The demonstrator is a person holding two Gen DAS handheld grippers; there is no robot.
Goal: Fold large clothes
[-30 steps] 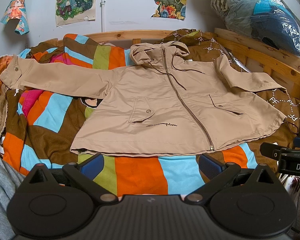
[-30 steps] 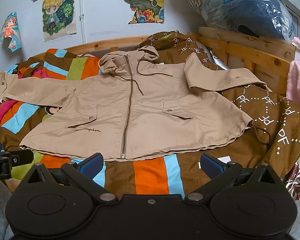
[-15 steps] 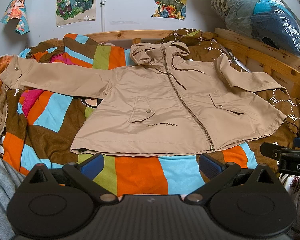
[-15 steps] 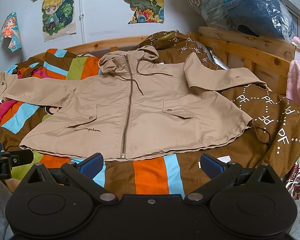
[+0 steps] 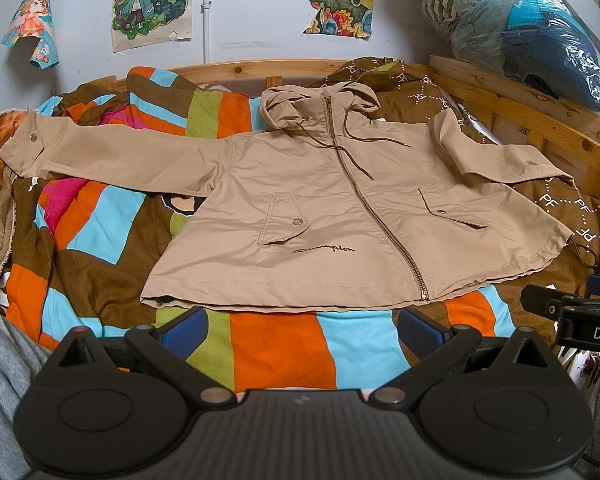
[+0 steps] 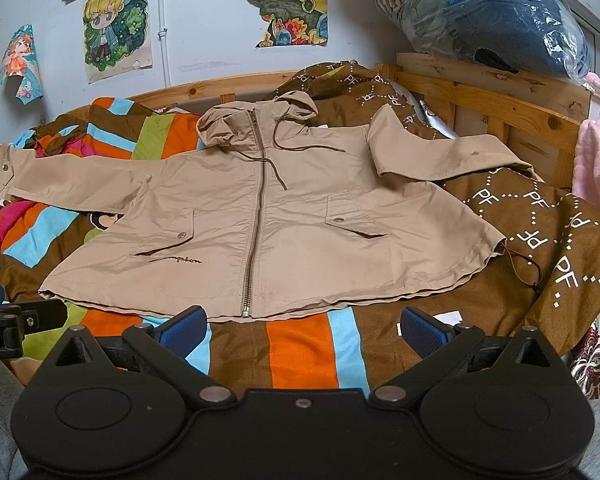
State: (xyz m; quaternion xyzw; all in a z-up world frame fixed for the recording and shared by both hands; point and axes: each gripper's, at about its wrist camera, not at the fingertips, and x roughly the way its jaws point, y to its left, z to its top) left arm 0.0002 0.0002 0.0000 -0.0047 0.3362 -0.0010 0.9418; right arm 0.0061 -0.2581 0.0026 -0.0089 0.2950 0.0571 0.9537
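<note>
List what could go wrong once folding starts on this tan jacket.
1. The jacket lies on a rumpled striped blanket; a pinch at the hem might catch blanket too.
2. The hood drawstrings lie loose across the chest and could end up trapped in a fold.
3. The jacket's sleeve on the right drapes over a bunched brown blanket, so that side may fold unevenly.
Both grippers, left and right, are open and apart from the fabric.

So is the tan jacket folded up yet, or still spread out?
Still spread out. The tan jacket lies flat on the striped blanket, zipped up, with both sleeves stretched out sideways and the hood at the top.
</note>
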